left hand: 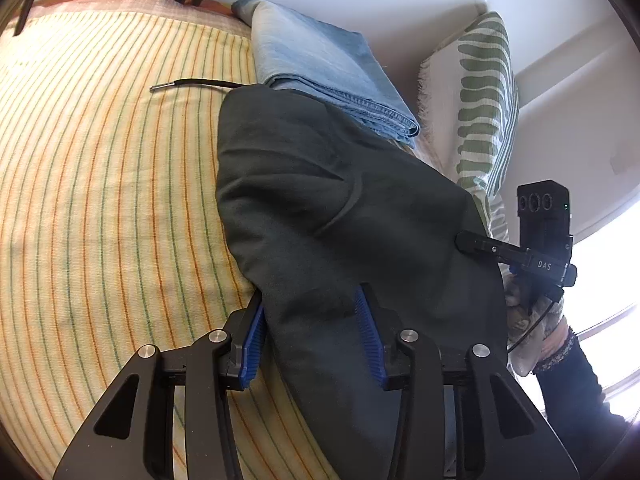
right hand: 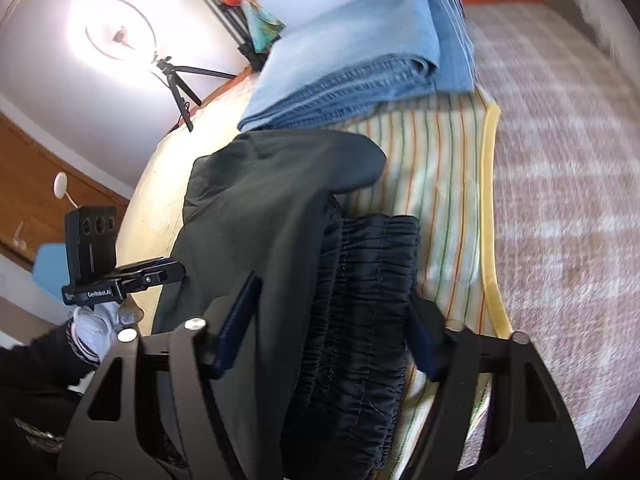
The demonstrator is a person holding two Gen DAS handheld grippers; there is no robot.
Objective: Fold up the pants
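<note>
Already the pants (left hand: 320, 208) are being doubled over on the striped sheet (left hand: 100, 200), just near of the folded jeans (left hand: 320, 68). One edge is being pinched by the left gripper (left hand: 316, 336). The right gripper (right hand: 336, 332) is being held spread around the waistband (right hand: 372, 280), not pressing. Squaring is being left.

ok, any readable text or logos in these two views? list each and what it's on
"DAS": white letters on the right gripper, seen from the left wrist.
"GenRobot.AI": white letters on the left gripper, seen from the right wrist.
A small white logo beside that wording is too small to read.
Nothing legible on the pants, jeans or blanket.
</note>
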